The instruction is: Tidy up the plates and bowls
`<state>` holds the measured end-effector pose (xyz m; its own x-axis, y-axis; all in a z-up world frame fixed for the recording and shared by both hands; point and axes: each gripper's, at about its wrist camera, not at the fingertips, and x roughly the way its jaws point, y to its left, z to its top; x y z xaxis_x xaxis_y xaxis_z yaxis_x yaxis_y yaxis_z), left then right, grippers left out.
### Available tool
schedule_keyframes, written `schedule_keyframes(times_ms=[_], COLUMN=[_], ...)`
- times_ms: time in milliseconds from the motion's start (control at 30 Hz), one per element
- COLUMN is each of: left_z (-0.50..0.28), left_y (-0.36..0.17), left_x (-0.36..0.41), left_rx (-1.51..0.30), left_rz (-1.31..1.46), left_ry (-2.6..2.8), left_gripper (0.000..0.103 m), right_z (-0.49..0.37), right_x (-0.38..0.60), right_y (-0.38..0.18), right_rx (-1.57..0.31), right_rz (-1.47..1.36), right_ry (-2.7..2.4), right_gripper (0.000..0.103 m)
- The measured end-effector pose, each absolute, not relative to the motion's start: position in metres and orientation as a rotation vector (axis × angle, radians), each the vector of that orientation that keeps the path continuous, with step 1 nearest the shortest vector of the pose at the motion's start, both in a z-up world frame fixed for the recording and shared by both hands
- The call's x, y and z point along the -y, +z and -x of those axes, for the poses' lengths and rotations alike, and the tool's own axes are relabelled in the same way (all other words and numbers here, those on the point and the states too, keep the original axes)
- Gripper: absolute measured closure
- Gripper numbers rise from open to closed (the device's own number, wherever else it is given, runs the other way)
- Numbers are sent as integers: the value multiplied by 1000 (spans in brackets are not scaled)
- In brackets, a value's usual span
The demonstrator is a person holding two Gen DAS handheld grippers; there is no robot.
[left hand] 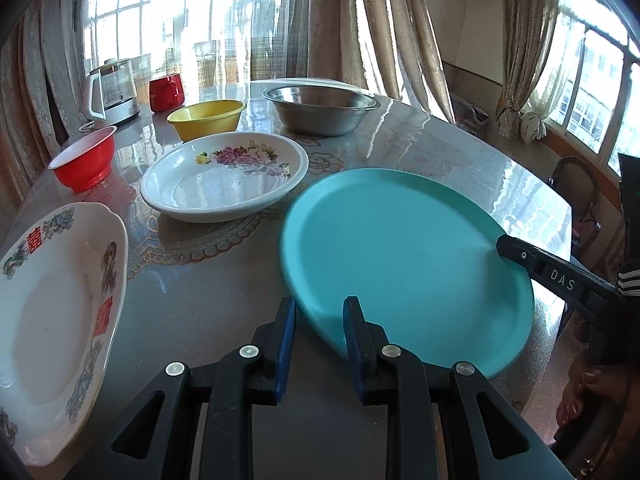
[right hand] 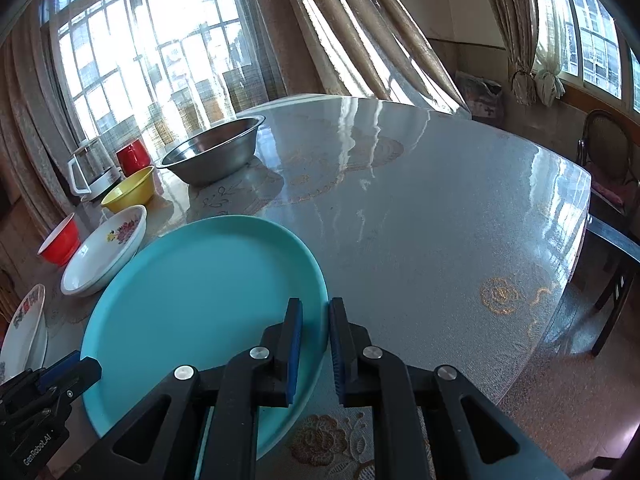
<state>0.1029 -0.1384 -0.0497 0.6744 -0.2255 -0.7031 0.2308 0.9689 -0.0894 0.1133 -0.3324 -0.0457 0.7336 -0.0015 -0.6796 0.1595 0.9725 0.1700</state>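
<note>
- The teal plate (left hand: 400,264) lies flat on the table (right hand: 440,220), near the flowered dish (left hand: 224,176).
- The right gripper (right hand: 315,344) straddles its rim, fingers not visibly pinching; a thin bite could let it slip.
- The left gripper (left hand: 319,332) is spread at the opposite rim; closing unevenly could skid the plate toward that dish.

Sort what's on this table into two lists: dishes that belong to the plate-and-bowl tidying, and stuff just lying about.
Belongs to the job:
teal plate, rim between the right gripper fingers
floral plate
white printed plate
red bowl
yellow bowl
steel bowl

Just lying about:
kettle
red mug
</note>
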Motion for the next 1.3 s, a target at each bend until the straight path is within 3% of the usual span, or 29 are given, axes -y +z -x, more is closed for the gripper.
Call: schedule_keyframes(times_ms=[233, 367, 400, 467, 500, 600, 767, 1067, 1300], left_z=[-102, -95, -91, -83, -78, -63, -42, -28, -38], left_y=[-50, -43, -40, -35, -32, -21, -9, 6, 10], left_x=[137, 130, 128, 123, 119, 106, 87, 23, -36], left_rx=[-791, -786, -771, -745, -730, -676, -608, -565, -552], left_rz=[-5, 6, 1, -13, -11, -12, -45, 26, 68], left_ry=[-260, -263, -263, -251, -245, -229, -201, -100, 79], left_gripper=[77, 75, 72, 45, 39, 35, 16, 6, 4], right_z=[-110, -110, -109, -102, -99, -87, -78, -71, -74], right_x=[329, 327, 328, 331, 332, 332, 317, 262, 203], right_y=[-46, -44, -43, -40, -37, -28, -17, -7, -7], right_rx=[-736, -746, -745, -724, -710, -671, -651, -654, -683], right_rz=[-231, -226, -239, -268, -277, -290, -280, -291, -230], right_ry=[-106, -102, -113, -134, -147, -172, -150, 31, 207], right_gripper=[88, 77, 75, 74, 73, 69, 62, 41, 39])
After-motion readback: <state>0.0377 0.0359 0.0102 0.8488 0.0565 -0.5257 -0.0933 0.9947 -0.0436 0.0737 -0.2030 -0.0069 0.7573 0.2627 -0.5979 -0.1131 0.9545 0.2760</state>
